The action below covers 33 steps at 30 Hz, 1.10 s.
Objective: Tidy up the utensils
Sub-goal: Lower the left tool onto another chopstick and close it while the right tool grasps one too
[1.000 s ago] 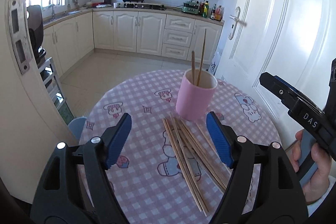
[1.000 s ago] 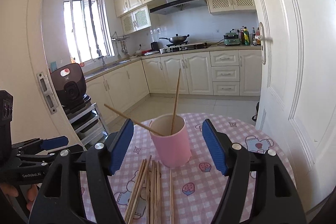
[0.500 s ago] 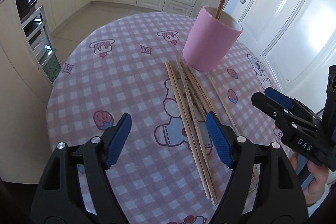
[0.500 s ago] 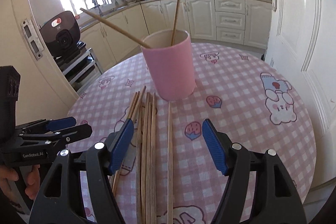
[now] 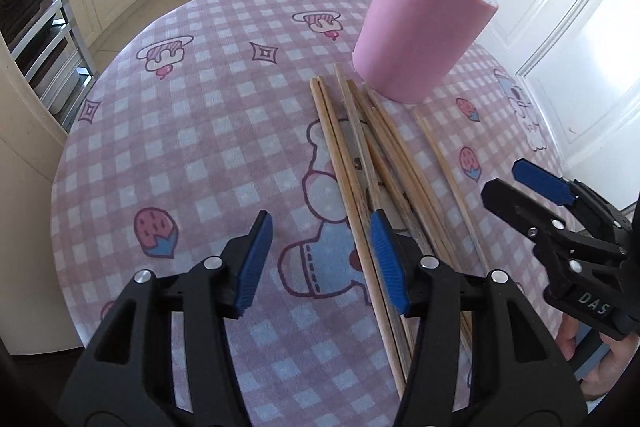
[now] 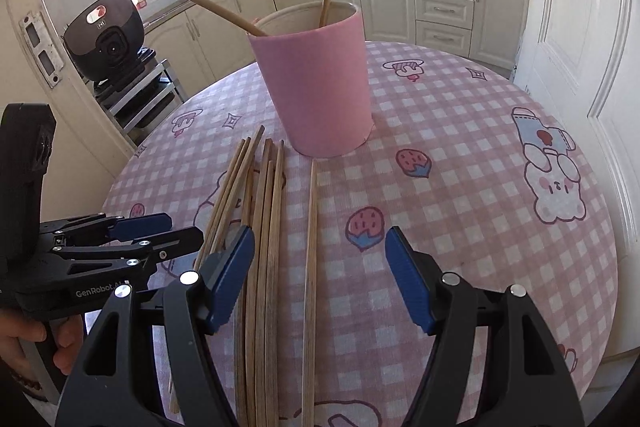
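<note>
Loose chopsticks (image 5: 362, 163) (image 6: 262, 227): a bundle lying flat on the surface (image 5: 192, 131) (image 6: 460, 155), roughly mid-surface, far tips just short of the pink cup (image 5: 422, 27) (image 6: 314, 83). One single chopstick (image 6: 310, 259) lies apart from the bundle, on the side toward the door, parallel to it. Bundle sticks overlap and cross slightly near the cup.

Pink cup: upright, toward the far edge of the surface. Two chopsticks stand in it, one near-vertical, one leaning out over the rim toward the window.

Left gripper (image 5: 322, 259) (image 6: 160, 233): jaws closing, half-spread; nothing held. Its door-side pad sits over the outermost stick of the bundle; contact cannot be told. No stick lies fully between the pads.

Right gripper (image 6: 320, 275) (image 5: 516, 183): jaws well spread, holding nothing. The single chopstick and part of the bundle lie in the gap below the pads, not touched.

Surface: round, covered with a pink checked cloth.
</note>
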Motion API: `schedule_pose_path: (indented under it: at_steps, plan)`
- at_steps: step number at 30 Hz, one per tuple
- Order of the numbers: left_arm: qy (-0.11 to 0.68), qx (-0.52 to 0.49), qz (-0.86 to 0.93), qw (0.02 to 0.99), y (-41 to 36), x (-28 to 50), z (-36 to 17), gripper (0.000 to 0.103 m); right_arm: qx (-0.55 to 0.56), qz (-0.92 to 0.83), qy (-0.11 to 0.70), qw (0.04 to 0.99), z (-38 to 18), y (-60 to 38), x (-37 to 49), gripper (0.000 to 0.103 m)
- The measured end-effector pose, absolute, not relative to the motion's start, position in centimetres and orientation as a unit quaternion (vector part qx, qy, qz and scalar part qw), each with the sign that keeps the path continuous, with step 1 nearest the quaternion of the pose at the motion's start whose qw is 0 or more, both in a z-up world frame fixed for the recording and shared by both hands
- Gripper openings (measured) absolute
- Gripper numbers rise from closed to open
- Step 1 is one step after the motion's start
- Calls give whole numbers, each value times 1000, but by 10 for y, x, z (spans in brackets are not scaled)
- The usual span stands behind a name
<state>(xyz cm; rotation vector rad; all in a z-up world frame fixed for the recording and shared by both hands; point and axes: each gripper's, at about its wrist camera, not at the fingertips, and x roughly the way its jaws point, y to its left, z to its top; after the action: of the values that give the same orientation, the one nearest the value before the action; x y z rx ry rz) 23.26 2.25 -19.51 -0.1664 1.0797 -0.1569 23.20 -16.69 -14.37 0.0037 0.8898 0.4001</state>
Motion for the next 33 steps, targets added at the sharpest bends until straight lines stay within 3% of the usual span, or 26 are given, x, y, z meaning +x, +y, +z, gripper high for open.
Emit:
schedule_pose_path:
  at_steps: [33]
  plan:
    - [536,-38,-55,841,19,254,-198,52,-50,175,477,860,-164,-165,260,65]
